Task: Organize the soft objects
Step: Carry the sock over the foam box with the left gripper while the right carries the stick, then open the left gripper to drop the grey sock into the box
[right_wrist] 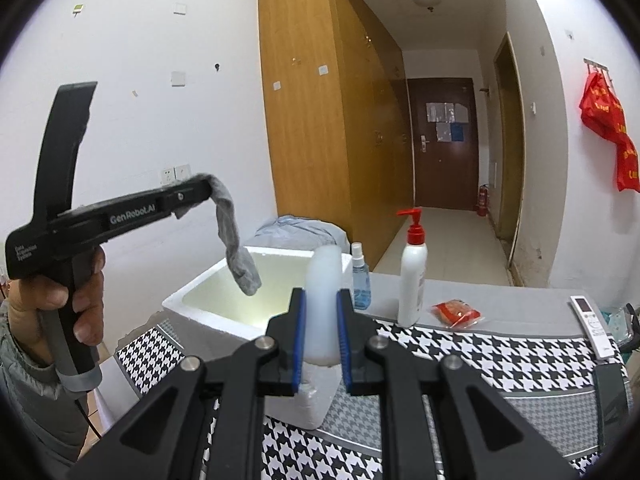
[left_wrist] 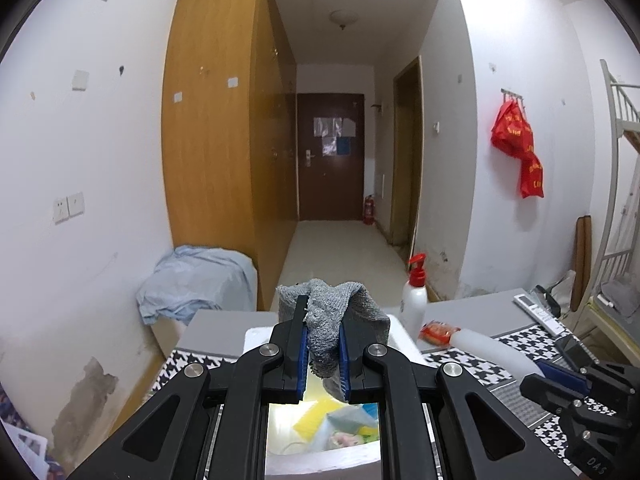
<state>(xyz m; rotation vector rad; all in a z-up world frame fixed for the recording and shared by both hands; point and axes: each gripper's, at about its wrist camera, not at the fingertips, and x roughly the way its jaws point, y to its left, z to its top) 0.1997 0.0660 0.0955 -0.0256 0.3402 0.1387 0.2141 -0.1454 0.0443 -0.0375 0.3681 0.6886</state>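
Note:
A grey sock (left_wrist: 332, 308) is pinched between the blue pads of my left gripper (left_wrist: 324, 314), which is shut on it. In the right wrist view a hand holds the left gripper (right_wrist: 198, 194) at the left. The sock (right_wrist: 236, 248) hangs from it over the open white foam box (right_wrist: 208, 280). Yellow and plastic-wrapped items lie inside the box (left_wrist: 320, 460). My right gripper (right_wrist: 322, 300) is shut on a rounded, translucent white soft piece (right_wrist: 324, 272) just right of the box. In the left wrist view that piece (left_wrist: 492, 350) and the right gripper (left_wrist: 554, 372) sit at the lower right.
A houndstooth cloth (right_wrist: 480, 356) covers the table. Behind the box stand a blue spray bottle (right_wrist: 360, 280) and a white pump bottle (right_wrist: 412, 280) with a red head. A red packet (right_wrist: 456, 312) and a remote (right_wrist: 592, 320) lie farther right. A light blue cloth (right_wrist: 296, 228) is heaped beyond the box.

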